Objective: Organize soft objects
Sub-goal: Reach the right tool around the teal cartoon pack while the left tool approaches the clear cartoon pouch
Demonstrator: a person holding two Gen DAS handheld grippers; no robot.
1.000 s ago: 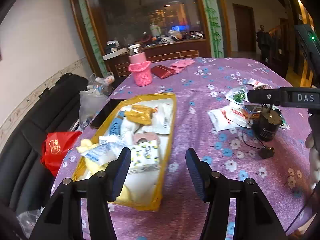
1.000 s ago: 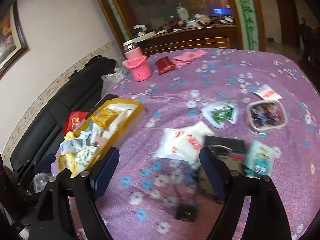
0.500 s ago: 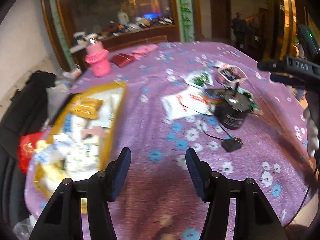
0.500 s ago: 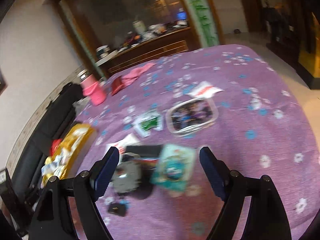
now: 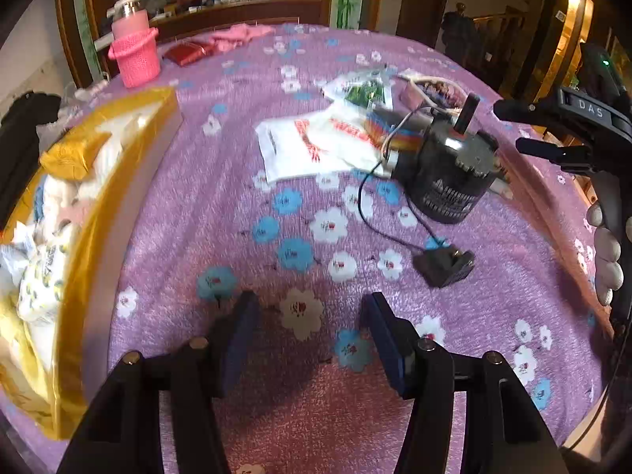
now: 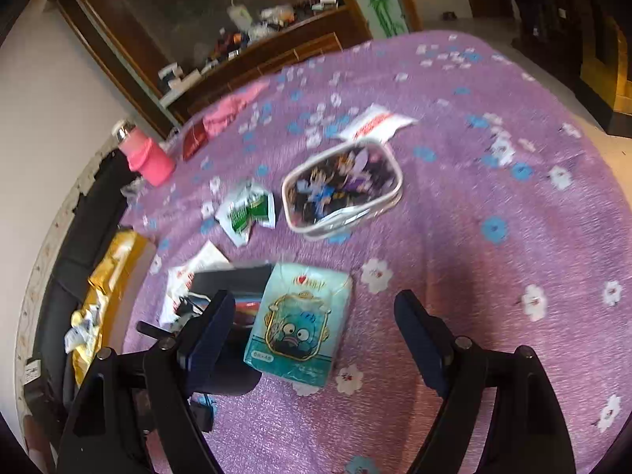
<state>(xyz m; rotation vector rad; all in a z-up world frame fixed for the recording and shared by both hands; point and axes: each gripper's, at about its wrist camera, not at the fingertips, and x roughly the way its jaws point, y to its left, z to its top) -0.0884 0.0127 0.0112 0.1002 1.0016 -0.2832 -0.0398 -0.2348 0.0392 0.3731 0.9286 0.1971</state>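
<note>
Where the right wrist view centres low, a teal tissue pack (image 6: 302, 328) printed with a blue cartoon face lies flat on the purple floral table (image 6: 493, 205), in the gap ahead of the right gripper (image 6: 312, 339), whose jaws stand wide and hold nothing. Its left edge overlaps a dark flat item too blurred to identify. Above it, at mid-frame, sit a clear-rimmed pouch (image 6: 341, 189) with cartoon figures and a green-and-white sachet (image 6: 247, 215); a white-and-red sachet (image 6: 375, 124) lies beyond the pouch. At the left edge, a yellow tray (image 6: 106, 276) is cut off by the frame.

In the left wrist view, the same tray (image 5: 118, 181) occupies the left of the frame, filled with white, yellow and patterned soft packets whose details are smeared. White-and-red bags (image 5: 312, 146) lie at centre, partly under a black motor (image 5: 450, 173) with its cord and plug (image 5: 444, 264). The left gripper (image 5: 308, 339) is wide and empty, low over bare cloth. A pink bottle holder (image 5: 136, 55) stands upper left. The right gripper's side appears at the right edge, its jaws not readable there.
</note>
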